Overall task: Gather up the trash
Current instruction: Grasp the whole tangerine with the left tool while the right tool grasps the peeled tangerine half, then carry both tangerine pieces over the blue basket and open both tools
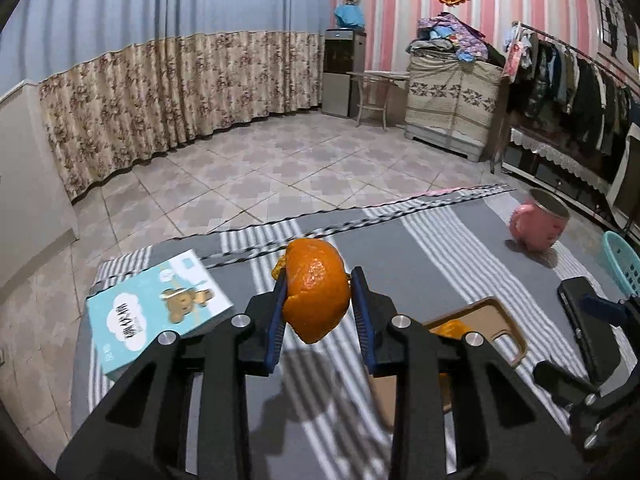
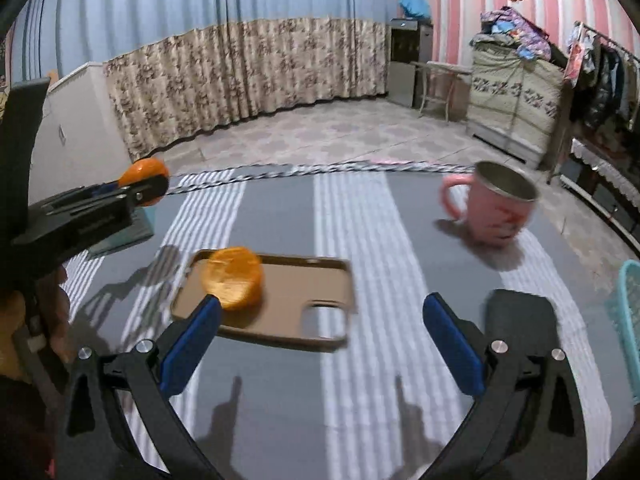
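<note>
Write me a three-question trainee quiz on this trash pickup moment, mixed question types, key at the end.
1. True or false: the left gripper is shut on an orange peel.
2. Multiple choice: the second orange peel lies on A) the pink mug, B) the brown phone case, C) the blue book.
3. Fill in: the right gripper is ____ and holds nothing.

Key
1. True; the pads clamp the peel, lifted off the striped cloth.
2. B, at the case's left end.
3. Open.
</note>
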`<state>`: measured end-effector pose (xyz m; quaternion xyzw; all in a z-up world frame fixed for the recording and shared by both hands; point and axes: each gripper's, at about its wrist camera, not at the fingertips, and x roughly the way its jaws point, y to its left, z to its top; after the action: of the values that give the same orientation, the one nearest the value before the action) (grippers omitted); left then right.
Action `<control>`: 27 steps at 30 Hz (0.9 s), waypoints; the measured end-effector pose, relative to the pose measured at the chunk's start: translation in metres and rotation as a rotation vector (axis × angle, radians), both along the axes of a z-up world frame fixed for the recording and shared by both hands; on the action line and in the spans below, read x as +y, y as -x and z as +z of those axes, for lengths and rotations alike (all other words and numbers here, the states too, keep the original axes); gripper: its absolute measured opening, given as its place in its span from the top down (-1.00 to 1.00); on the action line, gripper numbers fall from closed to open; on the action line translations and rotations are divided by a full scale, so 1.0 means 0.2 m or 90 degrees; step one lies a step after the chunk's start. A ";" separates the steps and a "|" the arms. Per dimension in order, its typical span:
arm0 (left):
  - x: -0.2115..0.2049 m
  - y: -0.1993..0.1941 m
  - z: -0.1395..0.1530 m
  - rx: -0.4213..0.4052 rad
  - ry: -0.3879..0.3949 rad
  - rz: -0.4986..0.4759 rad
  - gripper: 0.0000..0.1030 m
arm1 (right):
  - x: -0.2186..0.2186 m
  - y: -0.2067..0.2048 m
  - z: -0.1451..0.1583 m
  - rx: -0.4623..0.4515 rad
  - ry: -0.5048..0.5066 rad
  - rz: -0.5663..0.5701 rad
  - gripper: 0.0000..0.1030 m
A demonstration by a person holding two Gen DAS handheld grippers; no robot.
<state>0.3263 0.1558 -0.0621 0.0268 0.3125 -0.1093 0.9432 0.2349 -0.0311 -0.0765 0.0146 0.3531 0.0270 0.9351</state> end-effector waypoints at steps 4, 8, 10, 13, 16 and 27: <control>0.08 0.00 0.02 -0.009 0.019 0.007 0.43 | 0.15 -0.04 -0.04 0.020 -0.002 0.012 -0.91; 0.10 0.00 -0.01 -0.007 0.018 0.013 0.43 | 0.23 -0.12 -0.08 0.040 0.023 0.007 -0.89; 0.09 0.00 -0.02 -0.005 0.013 0.013 0.43 | 0.24 -0.15 -0.11 0.053 0.014 0.005 -0.87; 0.09 0.00 -0.02 -0.005 0.023 0.013 0.43 | 0.26 -0.19 -0.13 0.064 0.016 0.012 -0.57; 0.09 -0.01 -0.04 -0.007 0.029 0.011 0.44 | 0.25 -0.21 -0.14 0.068 -0.001 0.026 -0.33; 0.03 0.02 -0.07 0.001 0.000 0.024 0.43 | 0.06 -0.16 -0.06 0.046 -0.039 0.053 0.33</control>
<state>0.3219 0.1609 -0.0755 0.0210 0.3137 -0.0911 0.9449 0.2662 -0.0182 -0.0891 0.0296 0.3858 0.0758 0.9190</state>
